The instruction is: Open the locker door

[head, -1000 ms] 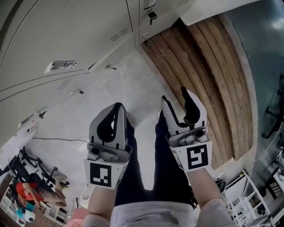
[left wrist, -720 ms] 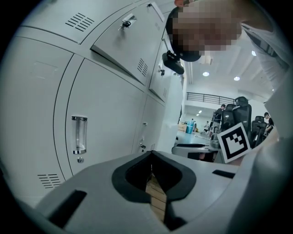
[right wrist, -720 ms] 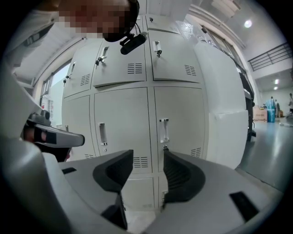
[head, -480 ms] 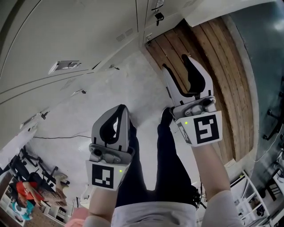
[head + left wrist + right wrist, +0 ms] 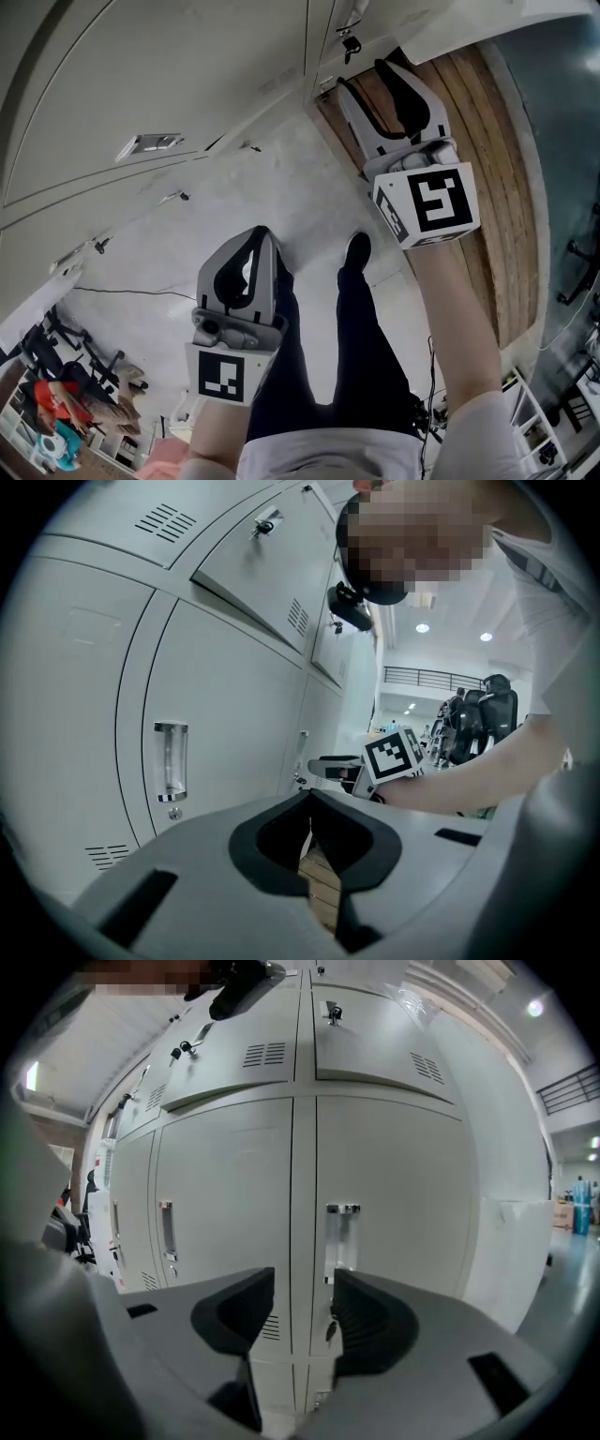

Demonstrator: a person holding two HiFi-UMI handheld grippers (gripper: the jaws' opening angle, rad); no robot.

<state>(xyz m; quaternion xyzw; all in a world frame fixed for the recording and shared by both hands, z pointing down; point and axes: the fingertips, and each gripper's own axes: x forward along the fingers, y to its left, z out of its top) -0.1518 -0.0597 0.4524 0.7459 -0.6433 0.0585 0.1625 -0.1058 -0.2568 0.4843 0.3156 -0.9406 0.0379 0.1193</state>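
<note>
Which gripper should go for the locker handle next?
Right. The right gripper is raised toward the lockers, fingers open, with a door handle just ahead. The left gripper hangs low, shut.

Two grippers and four locker doors, counted.
Two grippers are counted, the left gripper (image 5: 260, 234) and the right gripper (image 5: 367, 77), and two marker cubes (image 5: 223, 373) (image 5: 431, 204), one on each. In the right gripper view two tall lower doors (image 5: 225, 1213) (image 5: 408, 1204) are seen with two recessed handles (image 5: 167, 1229) (image 5: 342, 1237), one in each. Two upper doors (image 5: 234, 1087) (image 5: 375, 1049) are seen above, with two vent grilles (image 5: 263, 1054) (image 5: 427, 1068). Further doors at the left cannot be counted.
</note>
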